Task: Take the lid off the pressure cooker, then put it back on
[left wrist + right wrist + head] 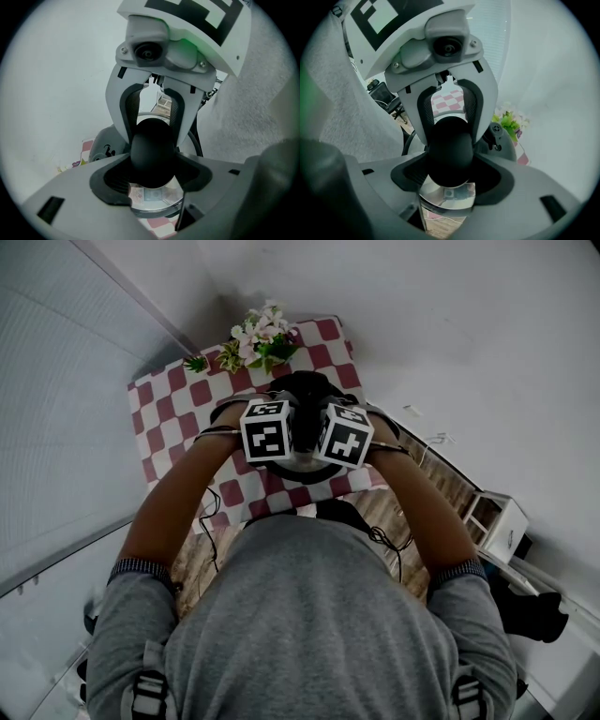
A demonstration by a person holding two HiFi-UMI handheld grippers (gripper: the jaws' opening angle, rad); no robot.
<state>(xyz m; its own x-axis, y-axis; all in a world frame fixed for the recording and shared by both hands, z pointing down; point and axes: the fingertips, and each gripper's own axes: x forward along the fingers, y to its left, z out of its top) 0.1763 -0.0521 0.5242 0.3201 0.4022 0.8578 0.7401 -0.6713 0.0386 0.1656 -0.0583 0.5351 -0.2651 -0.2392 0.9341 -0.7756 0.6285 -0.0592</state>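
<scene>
With the jaws of the left gripper (pixel 153 165) and right gripper (pixel 450 163) both pinching the rounded knob (pixel 152 140), uneven lifting could let it slip, dropping the lid (pixel 155 199).

The steel pressure cooker (pixel 302 463) stands in the middle of the red-and-white checked tablecloth (pixel 178 399). The pink-and-white flower bunch (pixel 261 338) is behind it at the far edge. The left gripper (pixel 153 180) and right gripper (pixel 451 176) meet above it from opposite sides, both clasping the black rounded lid knob (pixel 152 150). A white box (pixel 497 521) sits on the wooden floor (pixel 441 488) to the right.
</scene>
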